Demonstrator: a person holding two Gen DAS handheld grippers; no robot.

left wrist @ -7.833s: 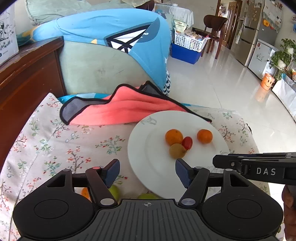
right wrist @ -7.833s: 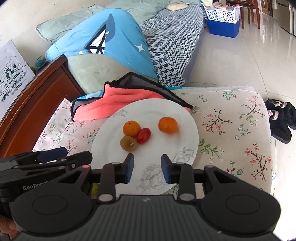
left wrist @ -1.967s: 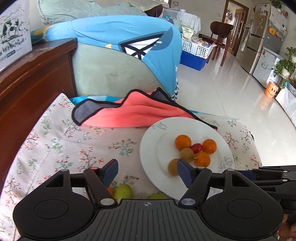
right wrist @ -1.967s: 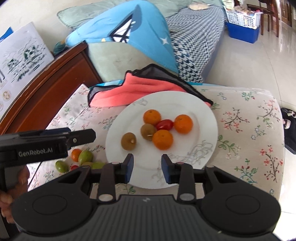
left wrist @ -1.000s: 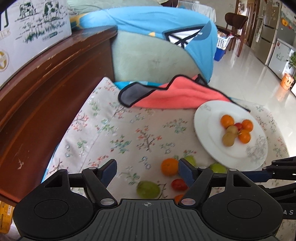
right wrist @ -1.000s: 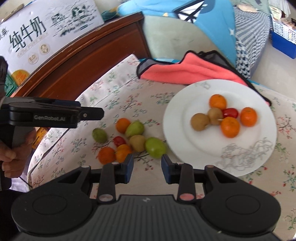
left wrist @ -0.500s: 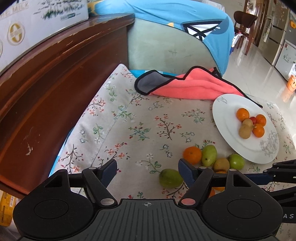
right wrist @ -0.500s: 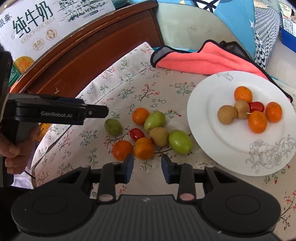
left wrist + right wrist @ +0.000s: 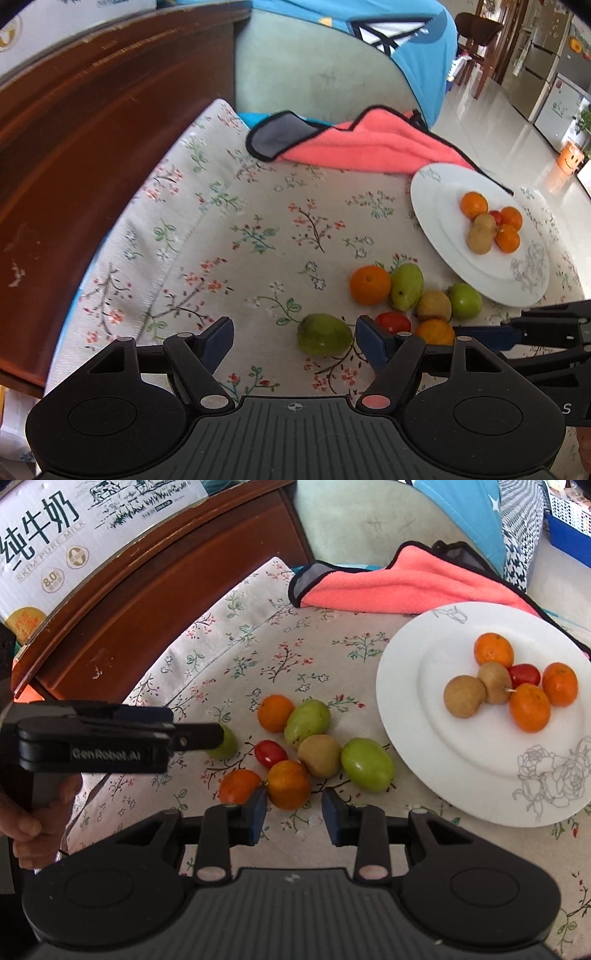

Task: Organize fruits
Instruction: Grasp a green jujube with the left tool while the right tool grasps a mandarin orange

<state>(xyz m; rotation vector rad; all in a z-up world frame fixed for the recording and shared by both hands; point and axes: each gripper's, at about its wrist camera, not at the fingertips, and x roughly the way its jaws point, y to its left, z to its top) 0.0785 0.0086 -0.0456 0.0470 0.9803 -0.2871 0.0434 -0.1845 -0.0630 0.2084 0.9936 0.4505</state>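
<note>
On flowered cloth (image 9: 229,642), left to right: left gripper (image 9: 293,341) wide apart, empty, green fruit (image 9: 324,334) between its fingers; loose fruit cluster (image 9: 317,755); right gripper (image 9: 291,814) narrowly parted, holding nothing – tangerine (image 9: 289,783) just ahead; white plate (image 9: 436,738) bearing six fruits

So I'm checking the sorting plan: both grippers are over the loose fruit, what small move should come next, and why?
Probably lower the left gripper a little further around the lone green fruit and close. Its jaws are open and empty, and that fruit lies apart from the cluster, just ahead between the fingertips. The right gripper is open too, just short of an orange. The plate has room.
</note>
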